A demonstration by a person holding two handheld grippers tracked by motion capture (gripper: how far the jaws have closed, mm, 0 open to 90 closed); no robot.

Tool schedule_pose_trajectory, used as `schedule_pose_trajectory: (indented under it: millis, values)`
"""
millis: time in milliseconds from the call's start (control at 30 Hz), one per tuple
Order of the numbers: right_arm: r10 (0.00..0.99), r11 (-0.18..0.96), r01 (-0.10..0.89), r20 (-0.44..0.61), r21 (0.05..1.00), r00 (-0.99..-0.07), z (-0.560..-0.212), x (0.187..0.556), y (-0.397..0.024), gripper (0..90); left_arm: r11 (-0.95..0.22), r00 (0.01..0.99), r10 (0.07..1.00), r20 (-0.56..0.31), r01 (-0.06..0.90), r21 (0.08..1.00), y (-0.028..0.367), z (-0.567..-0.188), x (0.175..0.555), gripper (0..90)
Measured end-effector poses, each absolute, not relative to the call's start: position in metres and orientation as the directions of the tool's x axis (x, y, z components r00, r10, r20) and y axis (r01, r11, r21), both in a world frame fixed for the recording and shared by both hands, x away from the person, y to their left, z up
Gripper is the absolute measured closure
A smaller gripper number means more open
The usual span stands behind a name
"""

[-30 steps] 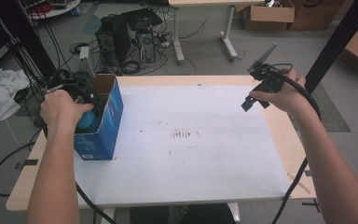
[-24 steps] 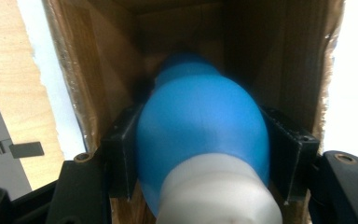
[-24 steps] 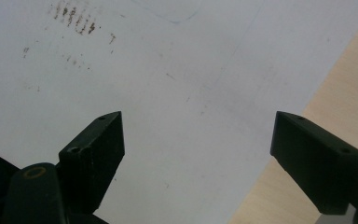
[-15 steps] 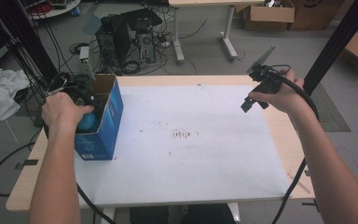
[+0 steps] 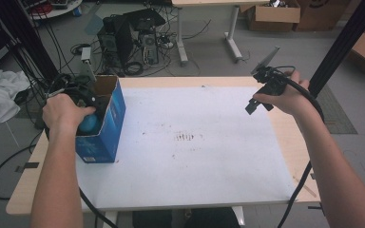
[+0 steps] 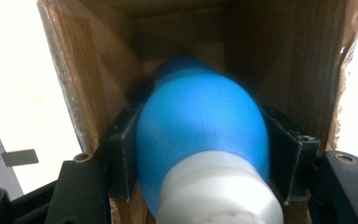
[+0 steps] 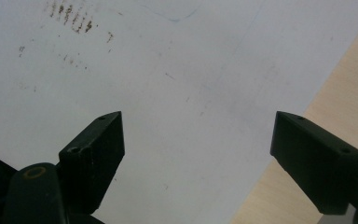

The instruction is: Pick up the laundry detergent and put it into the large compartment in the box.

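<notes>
One blue bulb [image 6: 200, 126] (white neck) inside cardboard box [image 5: 105, 124]

Our left gripper [image 6: 200, 154] has blocky black jaws with small screw holes. Our right gripper [image 7: 198, 158] matches it, trailing a thick black cable [image 5: 298, 190]; our forearms are sleeveless

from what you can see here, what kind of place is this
Likely a lab or workshop, not a home: bare concrete-like floor, a desktop computer tower with tangled cables on the ground, cardboard boxes stacked at the back, and a plain worktable.
</notes>
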State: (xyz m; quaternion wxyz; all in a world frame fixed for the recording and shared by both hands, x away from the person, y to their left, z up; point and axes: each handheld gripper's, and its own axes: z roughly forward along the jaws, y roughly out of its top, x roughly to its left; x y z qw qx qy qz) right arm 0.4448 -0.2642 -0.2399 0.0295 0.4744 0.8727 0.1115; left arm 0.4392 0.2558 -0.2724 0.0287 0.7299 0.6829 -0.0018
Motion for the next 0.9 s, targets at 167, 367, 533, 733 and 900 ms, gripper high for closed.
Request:
schedule_pose_trajectory:
  millis: [167,367,533,733,900]
  values:
    - [0.836,0.524,0.822,0.053,0.223,-0.547,-0.2400,0.4447,-0.2658,17.5,-0.066,0.068,0.997,-0.040,0.997,0.043,0.2547,-0.2728,0.4412,37.7]
    - [0.836,0.523,0.824,0.056,0.218,-0.546,-0.2422,0.4454,-0.2668,17.5,-0.066,0.068,0.997,-0.040,0.996,0.058,0.2539,-0.2737,0.4425,37.7]
    - [0.836,0.524,0.824,0.055,0.217,-0.546,-0.2433,0.4457,-0.2676,17.5,-0.066,0.068,0.997,-0.040,0.996,0.058,0.2543,-0.2737,0.4425,37.7]
    - [0.835,0.524,0.823,0.058,0.218,-0.547,-0.2432,0.4458,-0.2676,17.5,-0.062,0.065,0.997,-0.040,0.996,0.061,0.2537,-0.2736,0.4420,37.6]
    - [0.833,0.527,0.821,0.060,0.219,-0.550,-0.2432,0.4452,-0.2669,17.5,-0.061,0.063,0.998,-0.031,0.996,0.064,0.2525,-0.2734,0.4417,37.4]
